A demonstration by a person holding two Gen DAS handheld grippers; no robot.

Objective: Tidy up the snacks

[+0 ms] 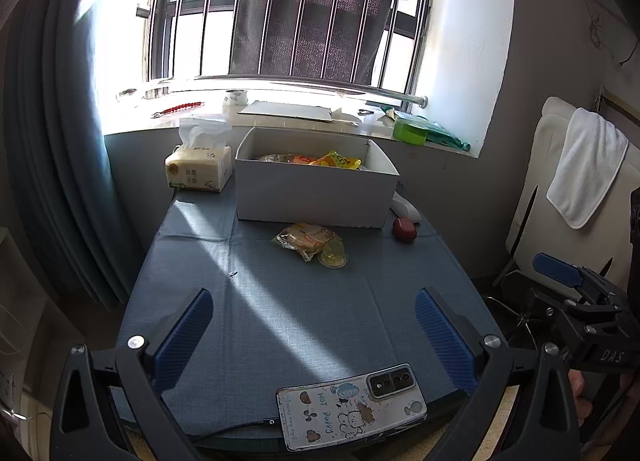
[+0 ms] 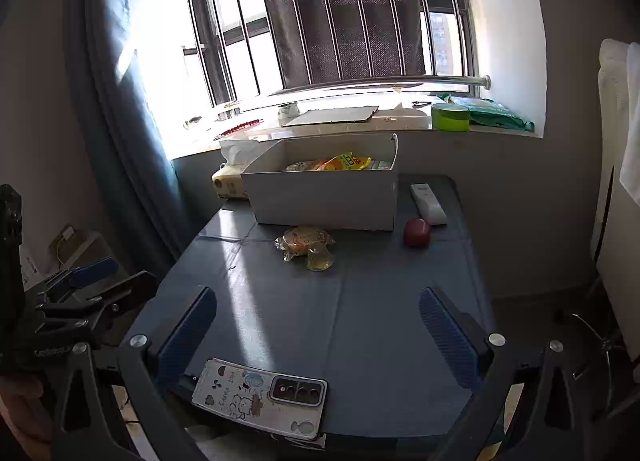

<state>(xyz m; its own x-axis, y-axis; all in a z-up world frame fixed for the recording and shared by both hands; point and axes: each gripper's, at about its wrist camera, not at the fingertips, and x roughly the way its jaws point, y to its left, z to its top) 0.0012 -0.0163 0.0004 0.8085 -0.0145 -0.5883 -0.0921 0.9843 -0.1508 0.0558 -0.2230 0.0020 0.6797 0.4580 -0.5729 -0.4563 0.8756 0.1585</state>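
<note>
A white cardboard box stands at the far end of the blue table and holds several snack packets, a yellow one on top. In front of it lie a clear-wrapped pastry and a small jelly cup, touching each other. My left gripper is open and empty over the near table. My right gripper is likewise open and empty, well short of the snacks.
A phone in a cartoon case lies at the near edge with a cable. A red round object and a white remote sit right of the box, a tissue pack left. A curtain hangs left.
</note>
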